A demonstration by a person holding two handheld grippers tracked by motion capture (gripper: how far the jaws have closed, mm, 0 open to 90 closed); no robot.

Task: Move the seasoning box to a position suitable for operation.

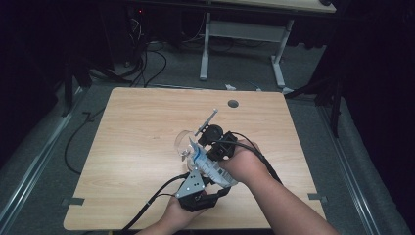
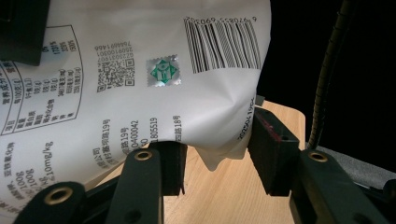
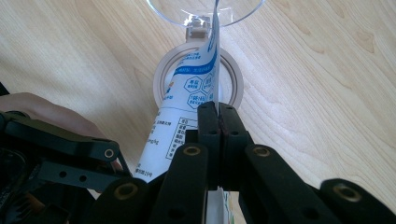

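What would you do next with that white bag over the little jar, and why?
Probably tip the bag up a little more. Its open end already points into the round jar, whose clear lid is flipped back. The right gripper pinches the bag's edge with its jaws shut, and the left gripper brackets the bottom corner, so a gentle lift there should pour.

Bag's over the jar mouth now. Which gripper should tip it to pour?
Left. The left gripper straddles the bag's bottom corner; lifting there would probably tip it. The right gripper pinches its edge above the jar.
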